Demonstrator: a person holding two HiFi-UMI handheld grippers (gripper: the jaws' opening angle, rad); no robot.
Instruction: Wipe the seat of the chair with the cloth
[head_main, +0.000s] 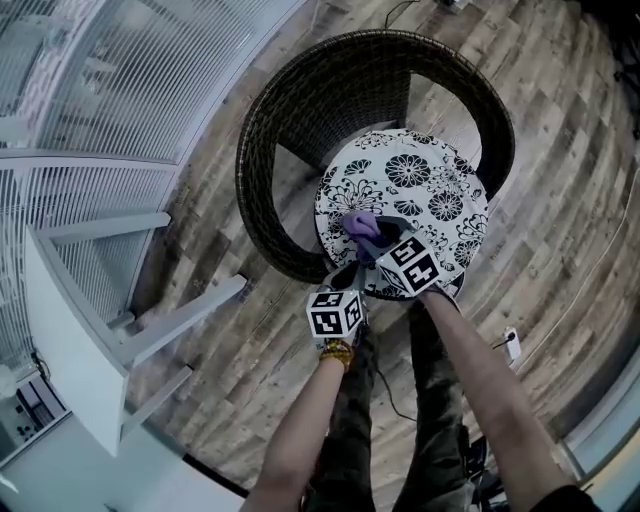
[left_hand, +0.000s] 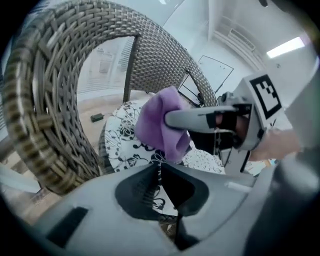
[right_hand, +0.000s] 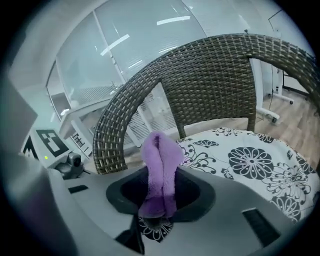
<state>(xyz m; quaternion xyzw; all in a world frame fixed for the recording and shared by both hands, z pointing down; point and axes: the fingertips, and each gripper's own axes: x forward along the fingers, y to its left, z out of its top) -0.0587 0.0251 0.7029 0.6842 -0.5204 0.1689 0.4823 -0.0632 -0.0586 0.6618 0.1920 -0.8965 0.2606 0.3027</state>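
Tongs first: the right tongs are clamped on the purple cloth. It's folded into a narrow roll that sticks out past the tips. The left tongs look closed on nothing, with their tips right under the hanging end of the cloth. I can't tell if they actually touch it.

In the head view the cloth sits around 8 o'clock on the round flowered seat cushion, near the front rim. The left tongs are down at about 7 o'clock, just off the edge. From the left gripper view the cloth seems to be held a bit above the cushion, not pressed on it, so I'd say no wiping contact right now. The wicker chair back wraps around from 9 through 12 to 3 o'clock.

What could go wrong, imo:
- The cloth is so bunched that only a small patch would touch, and the hard tong tips could scrape the fabric.
- Dragging could tug the roll out of the grip.
- The two tongs are really close, so a sideways sweep could knock them together.
- If the cushion is loose, pushing hard might shift it.
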